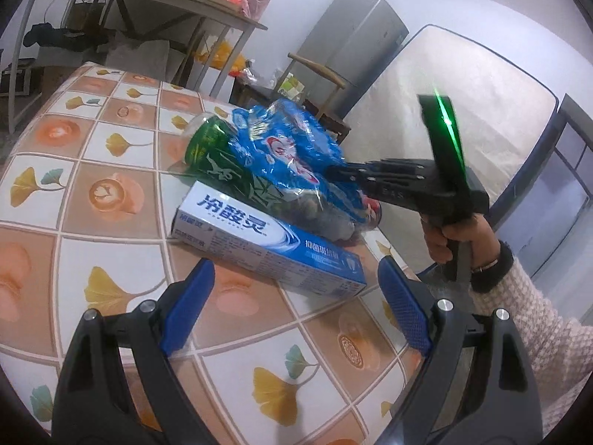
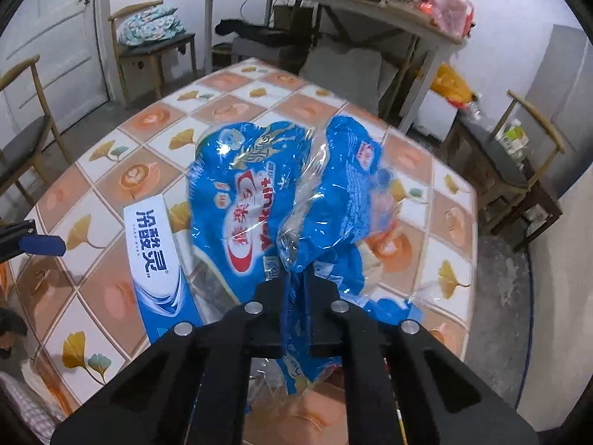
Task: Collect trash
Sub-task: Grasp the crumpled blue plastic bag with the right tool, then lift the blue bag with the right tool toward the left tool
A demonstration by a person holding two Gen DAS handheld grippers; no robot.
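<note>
A crumpled blue plastic snack bag lies over a green bottle on the tiled table. In front of them lies a blue and white toothpaste box. My right gripper, held by a person's hand, is shut on the bag's edge. In the right wrist view that gripper pinches the blue bag, and the toothpaste box lies to its left. My left gripper is open just short of the box, which it does not touch; one of its blue fingers shows at the left edge.
Chairs stand around the table, and one holds a cushion. A long cluttered shelf table stands behind. A grey fridge and a leaning mattress are off the table's far side.
</note>
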